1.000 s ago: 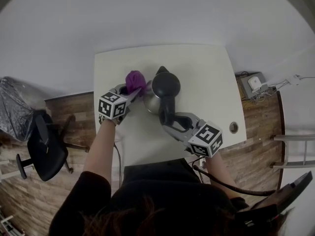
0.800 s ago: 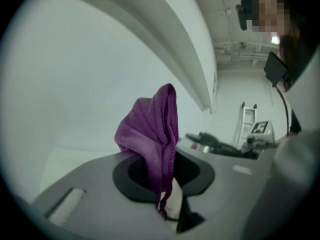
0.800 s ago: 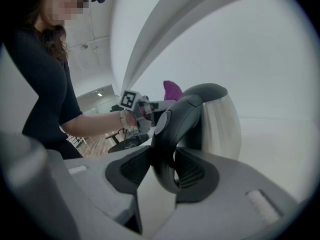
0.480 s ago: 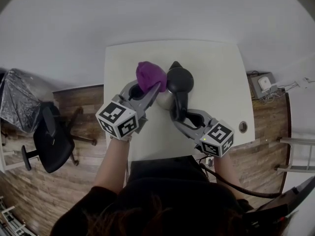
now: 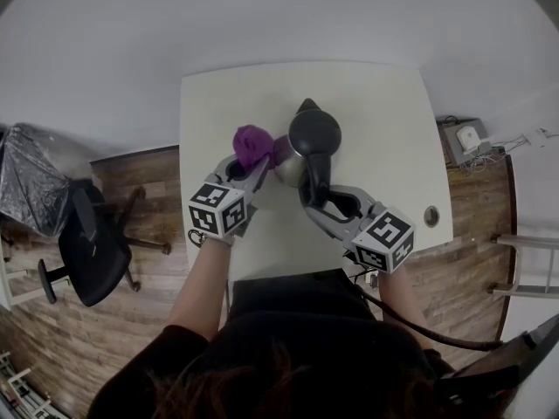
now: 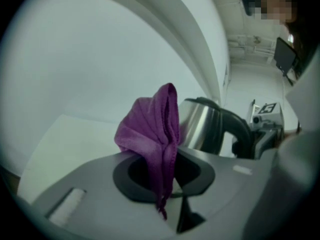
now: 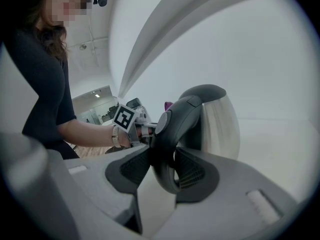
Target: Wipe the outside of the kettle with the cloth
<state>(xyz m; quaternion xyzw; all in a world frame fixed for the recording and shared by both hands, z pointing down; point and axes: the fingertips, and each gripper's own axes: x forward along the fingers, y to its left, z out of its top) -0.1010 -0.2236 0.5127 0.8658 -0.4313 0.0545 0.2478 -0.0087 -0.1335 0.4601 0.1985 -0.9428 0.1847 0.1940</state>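
**Q:** Left gripper [image 5: 256, 166] status?
**A:** Jaws nearly together, clamped on the purple cloth [image 5: 252, 141], just beside the kettle [image 5: 313, 133] body.
**Q:** Right gripper [image 5: 320, 201]?
**A:** Jaws partway apart, gripping the kettle's black handle [image 7: 167, 149]. The kettle stands upright on the white table [image 5: 384, 129].

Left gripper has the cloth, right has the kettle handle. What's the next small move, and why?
Probably press the cloth onto the steel side of the kettle and sweep along it. The left gripper pinches the cloth right beside that wall, and the right gripper clamps the handle, steadying the kettle.
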